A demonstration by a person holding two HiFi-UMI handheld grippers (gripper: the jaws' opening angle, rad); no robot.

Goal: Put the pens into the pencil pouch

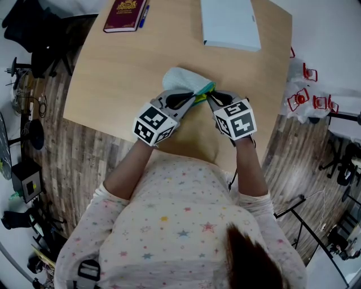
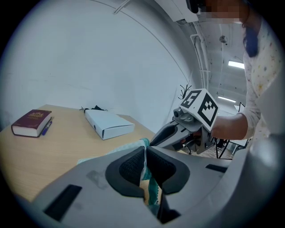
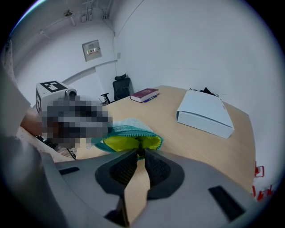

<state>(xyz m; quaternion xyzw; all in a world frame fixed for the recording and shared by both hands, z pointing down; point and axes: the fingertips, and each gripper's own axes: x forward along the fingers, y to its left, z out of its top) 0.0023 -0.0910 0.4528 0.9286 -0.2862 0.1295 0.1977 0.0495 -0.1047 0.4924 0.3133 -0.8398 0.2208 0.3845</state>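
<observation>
Near my edge of the counter lies the pencil pouch, its mouth turned toward me. My left hand-held gripper is clenched on the teal fabric edge, and my right hand-held gripper is pinched on the lip by the zip, baring the yellow lining. I judge it soft, light cloth that will sag and slide, so the stiffer zip seam is the place to hold. One blue pen lies well apart beside the red book; thin, hard, likely to roll, best taken mid-barrel
</observation>
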